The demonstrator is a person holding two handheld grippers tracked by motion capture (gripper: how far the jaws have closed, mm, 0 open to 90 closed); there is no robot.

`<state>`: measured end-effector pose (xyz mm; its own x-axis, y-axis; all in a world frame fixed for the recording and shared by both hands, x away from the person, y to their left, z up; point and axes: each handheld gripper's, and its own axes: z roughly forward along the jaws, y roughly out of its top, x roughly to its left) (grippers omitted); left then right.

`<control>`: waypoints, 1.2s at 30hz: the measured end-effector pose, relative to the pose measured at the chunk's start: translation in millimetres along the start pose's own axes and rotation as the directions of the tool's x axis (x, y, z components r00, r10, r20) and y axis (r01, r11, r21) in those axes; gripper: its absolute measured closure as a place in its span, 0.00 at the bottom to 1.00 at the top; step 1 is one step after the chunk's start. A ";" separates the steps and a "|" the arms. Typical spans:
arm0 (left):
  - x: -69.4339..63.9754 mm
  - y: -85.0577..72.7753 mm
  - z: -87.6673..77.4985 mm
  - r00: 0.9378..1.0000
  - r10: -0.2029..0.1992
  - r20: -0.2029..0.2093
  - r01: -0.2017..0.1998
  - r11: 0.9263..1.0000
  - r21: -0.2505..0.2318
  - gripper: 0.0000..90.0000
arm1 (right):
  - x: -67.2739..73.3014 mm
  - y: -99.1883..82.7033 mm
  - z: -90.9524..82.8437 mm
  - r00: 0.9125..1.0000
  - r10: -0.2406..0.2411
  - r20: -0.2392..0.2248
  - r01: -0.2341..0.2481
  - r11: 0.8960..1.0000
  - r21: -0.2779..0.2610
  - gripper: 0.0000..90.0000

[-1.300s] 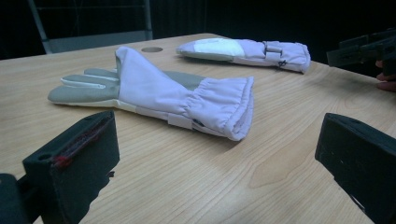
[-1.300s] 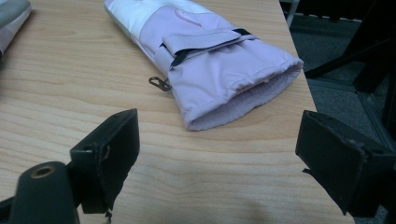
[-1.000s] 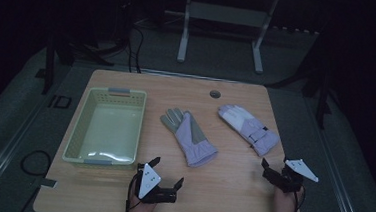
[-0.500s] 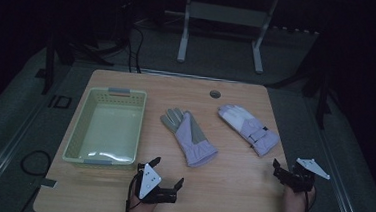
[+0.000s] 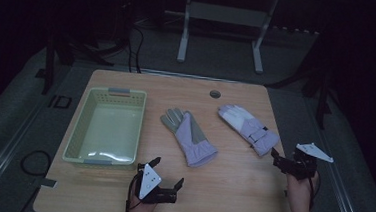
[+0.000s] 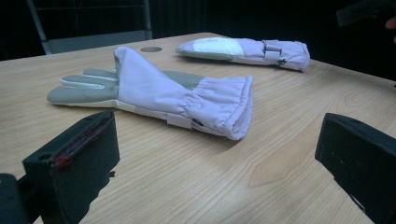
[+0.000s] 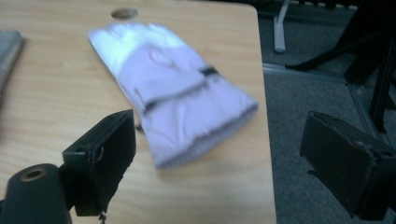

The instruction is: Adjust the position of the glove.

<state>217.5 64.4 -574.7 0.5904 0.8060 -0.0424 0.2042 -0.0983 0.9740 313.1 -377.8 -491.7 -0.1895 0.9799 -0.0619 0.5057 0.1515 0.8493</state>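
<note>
Tabletop unchanged; right hand-held gripper [image 5: 278, 161] farther right.

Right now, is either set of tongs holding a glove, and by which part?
Nothing held. Left tongs and right tongs are both open, short of the lilac fabric gloves.

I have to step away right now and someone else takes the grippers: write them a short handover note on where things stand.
Left gripper: open, holding nothing, near the table's front edge, facing the cuff of the middle glove.
Right gripper: open, holding nothing, at the right edge, just short of the cuff of the right glove.
Both lilac gloves lie flat on the table, apart from each other.
The green basket at the left holds nothing.
Done: nothing gripped yet.
Left: probably grasp each glove by its cuff; the basket looks the likely destination.
</note>
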 end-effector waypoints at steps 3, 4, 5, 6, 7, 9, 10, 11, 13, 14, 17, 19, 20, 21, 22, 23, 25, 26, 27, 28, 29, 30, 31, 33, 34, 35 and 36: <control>-0.2 0.0 0.1 1.000 0.004 -0.001 -0.004 1.000 -0.002 0.00 | 5.6 11.9 -2.0 0.999 -0.034 0.010 0.035 0.999 -0.028 0.12; -0.3 0.0 0.1 1.000 0.005 0.000 -0.005 1.000 -0.001 0.00 | 7.7 15.8 -3.2 0.999 -0.045 0.019 0.046 0.998 -0.044 0.12; -0.4 0.0 0.0 1.000 0.006 -0.001 -0.006 1.000 -0.001 0.00 | 9.5 19.6 -4.3 0.999 -0.049 0.014 0.050 0.997 -0.055 0.12; -0.6 -0.1 0.1 1.000 0.005 -0.002 -0.005 1.000 -0.003 0.00 | 11.3 23.4 -4.8 0.998 -0.054 0.011 0.055 0.996 -0.064 0.12; -0.3 0.0 -0.1 1.000 0.009 0.000 -0.009 1.000 -0.002 0.00 | 13.2 27.0 -5.4 0.998 -0.061 0.013 0.062 0.996 -0.069 0.12; -0.4 -0.1 -0.2 1.000 0.007 0.000 -0.007 1.000 0.000 0.00 | 16.8 33.5 -5.7 0.998 -0.067 0.011 0.068 0.994 -0.083 0.15; -0.2 0.0 -0.1 1.000 0.006 0.001 -0.006 1.000 0.001 0.00 | 17.6 37.4 -4.8 0.998 -0.061 -0.013 0.060 0.996 -0.061 0.16; -0.2 0.0 -0.1 1.000 0.006 0.001 -0.006 1.000 0.001 0.00 | 18.7 41.5 -3.1 0.998 -0.056 -0.034 0.055 0.997 -0.046 0.16; -0.2 0.1 0.1 1.000 0.006 0.003 -0.006 1.000 0.002 0.00 | 22.2 46.2 -2.0 0.998 -0.063 -0.020 0.062 0.997 -0.046 0.17; -0.3 0.1 0.2 1.000 0.006 0.004 -0.006 1.000 0.004 0.00 | 25.0 48.7 -2.1 0.997 -0.069 -0.023 0.068 0.996 -0.051 0.17; -0.4 0.2 0.3 1.000 0.008 0.005 -0.008 1.000 0.005 0.00 | 31.7 56.1 -3.0 0.996 -0.067 -0.065 0.064 0.997 -0.053 0.17; -0.7 0.2 0.5 1.000 0.010 0.006 -0.010 1.000 0.008 0.00 | 36.0 61.3 -2.6 0.992 -0.061 -0.107 0.057 0.998 -0.041 0.17; -0.7 0.2 0.6 1.000 0.010 0.006 -0.010 1.000 0.007 0.00 | 38.6 64.7 -2.0 0.991 -0.051 -0.123 0.048 0.998 -0.028 0.17; -0.6 0.1 0.1 1.000 0.010 0.003 -0.010 1.000 0.004 0.00 | 40.2 66.4 -1.6 0.990 -0.051 -0.132 0.048 0.998 -0.029 0.18; -0.6 0.0 0.0 1.000 0.009 0.002 -0.009 1.000 0.001 0.00 | 43.1 69.2 -1.1 0.988 -0.049 -0.148 0.046 0.999 -0.021 0.18; -0.5 0.0 0.0 1.000 0.009 0.003 -0.009 1.000 0.002 0.00 | 45.1 71.0 -0.7 0.988 -0.049 -0.149 0.046 0.999 -0.019 0.17; -0.4 -0.1 -0.3 1.000 0.010 0.002 -0.010 1.000 0.001 0.00 | 51.5 75.1 -0.5 0.983 -0.048 -0.175 0.044 0.999 -0.030 0.12; -0.5 -0.1 -0.3 1.000 0.011 0.003 -0.011 1.000 0.001 0.00 | 55.9 76.8 -0.9 0.983 -0.042 -0.181 0.033 0.998 -0.050 0.12; -0.8 -0.1 -0.1 1.000 0.012 0.004 -0.012 1.000 0.001 0.00 | 61.2 78.6 -0.7 0.978 -0.058 -0.199 0.049 0.997 -0.052 0.12; -1.0 0.0 0.0 1.000 0.014 0.004 -0.014 1.000 0.002 0.00 | 68.0 80.4 -0.5 0.976 -0.065 -0.210 0.054 0.997 -0.061 0.12; -1.1 0.0 0.1 1.000 0.015 0.004 -0.015 1.000 0.002 0.00 | 73.1 82.0 -0.1 0.970 -0.070 -0.232 0.054 0.996 -0.075 0.12; -1.2 0.0 0.1 1.000 0.016 0.005 -0.016 1.000 0.003 0.00 | 77.1 83.3 0.7 0.963 -0.080 -0.256 0.063 0.995 -0.072 0.12; -1.3 0.0 0.0 1.000 0.017 0.005 -0.017 1.000 0.002 0.00 | 82.4 85.1 2.4 0.960 -0.093 -0.266 0.077 0.994 -0.071 0.12; -1.1 0.0 0.1 1.000 0.018 0.007 -0.018 1.000 0.003 0.00 | 92.1 87.9 5.0 0.943 -0.106 -0.315 0.081 0.993 -0.090 0.12; -1.1 0.0 0.1 1.000 0.018 0.007 -0.018 1.000 0.003 0.00 | 97.2 89.4 7.1 0.933 -0.112 -0.342 0.086 0.992 -0.089 0.13; -1.2 0.0 0.1 1.000 0.017 0.006 -0.017 1.000 0.003 0.00 | 102.4 90.5 9.4 0.922 -0.123 -0.367 0.095 0.991 -0.093 0.16; -1.1 0.1 0.2 1.000 0.019 0.008 -0.019 1.000 0.004 0.00 | 107.4 91.5 12.4 0.911 -0.130 -0.392 0.102 0.991 -0.092 0.15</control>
<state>217.0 63.4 -574.7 0.6001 0.7995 -0.0258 0.1958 -0.1155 0.9738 349.4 -257.1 -427.1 -0.5685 0.8218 0.0391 0.4045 0.2378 0.8831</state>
